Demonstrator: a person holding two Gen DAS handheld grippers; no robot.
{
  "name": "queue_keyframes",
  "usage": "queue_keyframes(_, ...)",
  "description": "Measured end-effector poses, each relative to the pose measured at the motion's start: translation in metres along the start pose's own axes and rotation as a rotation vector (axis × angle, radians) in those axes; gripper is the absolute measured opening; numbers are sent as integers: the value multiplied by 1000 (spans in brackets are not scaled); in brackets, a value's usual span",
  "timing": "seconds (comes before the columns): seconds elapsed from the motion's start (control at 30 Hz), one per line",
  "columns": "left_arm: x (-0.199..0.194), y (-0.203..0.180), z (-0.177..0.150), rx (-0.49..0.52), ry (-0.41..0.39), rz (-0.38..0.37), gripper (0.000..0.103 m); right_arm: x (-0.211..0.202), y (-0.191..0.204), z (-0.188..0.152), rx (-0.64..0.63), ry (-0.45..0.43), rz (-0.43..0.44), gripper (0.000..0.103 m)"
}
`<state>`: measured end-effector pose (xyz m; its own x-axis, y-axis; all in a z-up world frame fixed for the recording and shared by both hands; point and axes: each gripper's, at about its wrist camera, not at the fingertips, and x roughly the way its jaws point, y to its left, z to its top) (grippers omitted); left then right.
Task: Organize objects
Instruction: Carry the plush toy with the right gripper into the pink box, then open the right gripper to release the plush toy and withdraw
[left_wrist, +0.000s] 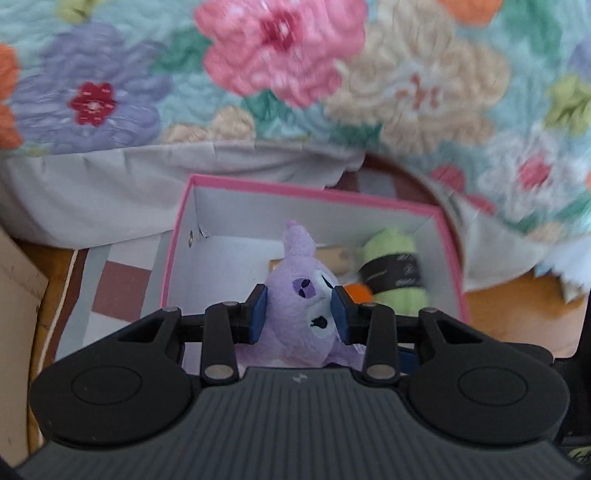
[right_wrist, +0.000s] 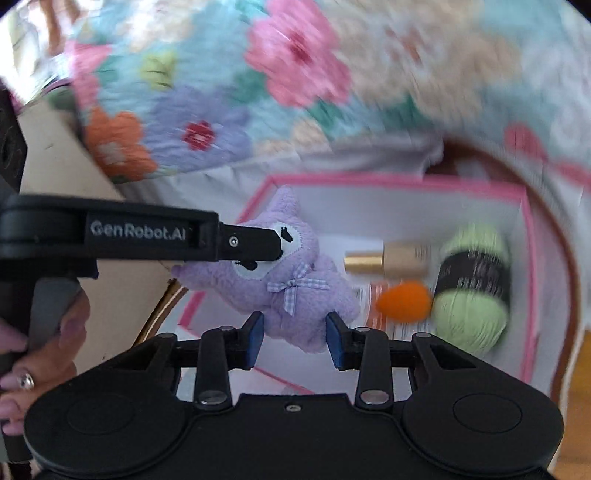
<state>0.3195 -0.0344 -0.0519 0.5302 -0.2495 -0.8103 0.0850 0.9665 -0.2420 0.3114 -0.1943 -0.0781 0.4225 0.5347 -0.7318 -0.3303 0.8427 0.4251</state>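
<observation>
A purple plush toy (left_wrist: 301, 295) with a gingham bow is held by its head in my left gripper (left_wrist: 300, 314), above a white box with a pink rim (left_wrist: 258, 184). In the right wrist view the plush (right_wrist: 295, 280) hangs over the box's left edge, with the left gripper (right_wrist: 275, 240) shut on its face. My right gripper (right_wrist: 294, 338) is open, its blue pads on either side of the plush's lower body; I cannot tell if they touch it. Inside the box (right_wrist: 528, 229) lie a green yarn ball (right_wrist: 472, 288), an orange felt piece (right_wrist: 404, 304) and a gold-capped bottle (right_wrist: 388, 260).
A floral quilt (left_wrist: 280, 55) over a grey sheet hangs behind the box. A cardboard panel (right_wrist: 74, 155) stands at the left. The box sits on a checked mat (left_wrist: 122, 288) on a wooden floor (left_wrist: 517, 314).
</observation>
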Motion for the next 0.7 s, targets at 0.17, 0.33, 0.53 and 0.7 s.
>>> queue_keyframes(0.17,35,-5,11,145,123,61,36,29,-14,-5,151,66,41,41)
queue_keyframes(0.33,61,2,8,155,178,73,35,62,-31,-5,317,154,58,41)
queue_keyframes(0.53,77,2,18,157,174,140,35,76,-23,-3,283,155,62,42)
queue_keyframes(0.7,79,-5,15,198,159,181,40,87,-27,-5,335,194,86,43)
